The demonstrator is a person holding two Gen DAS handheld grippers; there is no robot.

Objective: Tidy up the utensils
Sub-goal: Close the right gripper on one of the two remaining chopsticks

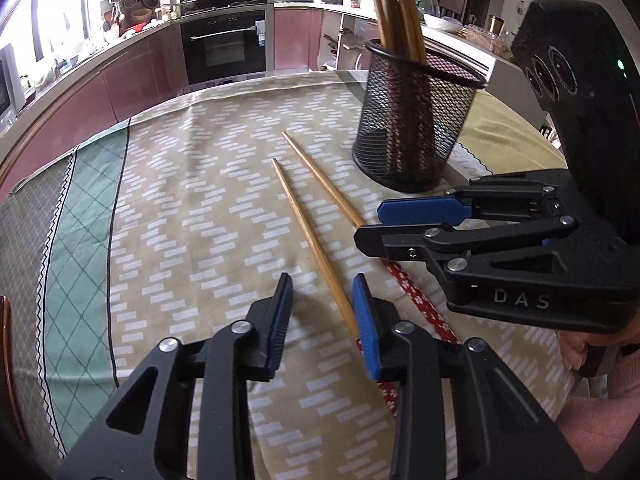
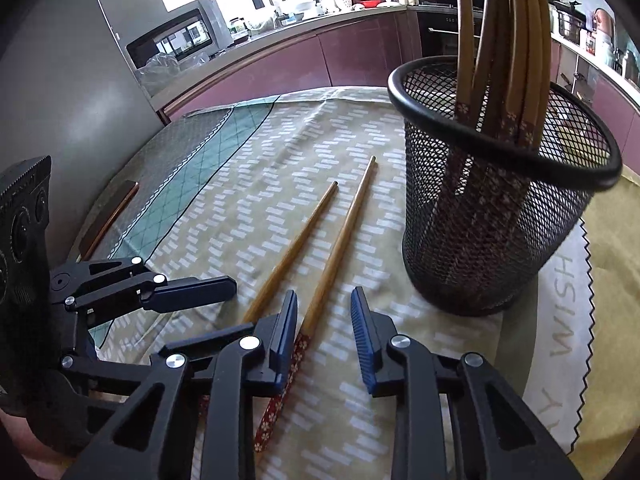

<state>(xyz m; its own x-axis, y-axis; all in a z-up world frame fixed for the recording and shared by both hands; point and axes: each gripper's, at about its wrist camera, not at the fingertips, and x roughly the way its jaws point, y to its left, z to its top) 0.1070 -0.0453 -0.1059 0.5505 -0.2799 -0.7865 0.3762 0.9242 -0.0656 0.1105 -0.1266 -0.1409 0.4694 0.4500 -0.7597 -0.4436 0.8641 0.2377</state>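
Since both loose chopsticks lie flat on the tablecloth (image 1: 180, 184), I've got each gripper straddling one: left gripper (image 1: 322, 316) part-open around the nearer chopstick (image 1: 308, 232), right gripper (image 2: 324, 326) part-open around the other chopstick (image 2: 340, 240), neither pinching yet. Mesh holder (image 2: 492, 216) stands just ahead-right, upright, ready to receive them.

Black grippers (image 1: 322, 292) with ribbed blue pads, silver screws ("DAS" embossed), pink sleeve (image 1: 600, 420).
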